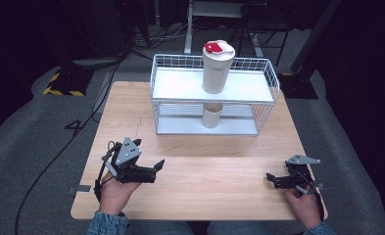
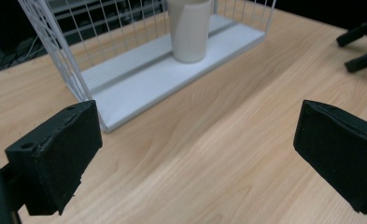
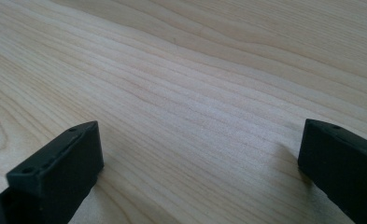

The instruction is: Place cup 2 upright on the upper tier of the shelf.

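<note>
Cups are what the work here seems to turn on: two cream ones in a white wire rack at the desk's far edge, both upright with their long axes vertical. From the left: the left claw, low over the near-left part of the desk, lies on its side and points right; its jaws stand wide apart with nothing between them. In the left gripper view the short cup on the rack's lower shelf lies ahead and slightly left of the line between the jaws, well apart from them, so a reach would go forward across bare desk and in through the rack's open front. Above it, on the top shelf, stands the tall cup with a white lid bearing a red tab. The right claw rests near the desk's near-right corner, pointing left, jaws likewise spread and empty. Neither hand is clearly nearer, though the left claw alone looks toward the rack. No brand, label or writing can be read on any of these things.
</note>
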`<state>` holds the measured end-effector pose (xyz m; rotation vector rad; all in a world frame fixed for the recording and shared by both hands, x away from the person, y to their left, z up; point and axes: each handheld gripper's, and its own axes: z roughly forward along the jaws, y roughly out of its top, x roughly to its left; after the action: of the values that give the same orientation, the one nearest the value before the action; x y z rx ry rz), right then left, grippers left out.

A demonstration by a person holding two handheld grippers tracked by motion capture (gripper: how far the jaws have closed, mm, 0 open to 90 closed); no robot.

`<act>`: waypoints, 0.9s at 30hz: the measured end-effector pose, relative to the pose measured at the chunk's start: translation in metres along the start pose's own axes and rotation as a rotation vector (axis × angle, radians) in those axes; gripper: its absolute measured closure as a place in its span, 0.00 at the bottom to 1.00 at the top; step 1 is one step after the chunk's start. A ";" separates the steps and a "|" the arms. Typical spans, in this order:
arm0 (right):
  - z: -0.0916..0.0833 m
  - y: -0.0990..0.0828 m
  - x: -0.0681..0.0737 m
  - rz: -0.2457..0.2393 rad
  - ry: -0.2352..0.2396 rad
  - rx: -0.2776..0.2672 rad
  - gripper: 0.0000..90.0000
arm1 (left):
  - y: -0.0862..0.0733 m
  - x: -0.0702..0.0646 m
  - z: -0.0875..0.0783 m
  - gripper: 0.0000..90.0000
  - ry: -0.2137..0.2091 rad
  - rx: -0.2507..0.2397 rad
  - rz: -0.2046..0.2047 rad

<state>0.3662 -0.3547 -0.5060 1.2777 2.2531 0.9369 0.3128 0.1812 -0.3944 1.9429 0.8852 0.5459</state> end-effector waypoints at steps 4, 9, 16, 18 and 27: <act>0.000 0.000 0.000 0.000 0.000 0.000 0.00 | -0.012 0.000 0.010 0.02 0.002 0.042 -0.004; 0.000 0.000 0.000 0.000 0.000 0.000 0.00 | -0.026 0.004 0.020 0.02 0.013 0.096 -0.029; 0.000 0.000 0.000 0.000 0.000 0.000 0.00 | -0.052 0.009 0.025 0.02 0.009 0.131 -0.097; 0.000 0.000 0.000 0.000 0.000 0.000 0.00 | -0.062 0.009 0.027 0.03 0.025 0.150 -0.107; 0.000 0.000 0.000 0.000 0.000 0.000 0.00 | -0.081 0.011 0.034 0.03 0.036 0.216 -0.115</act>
<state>0.3661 -0.3547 -0.5060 1.2779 2.2530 0.9368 0.3131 0.1976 -0.4816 2.0641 1.1101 0.4329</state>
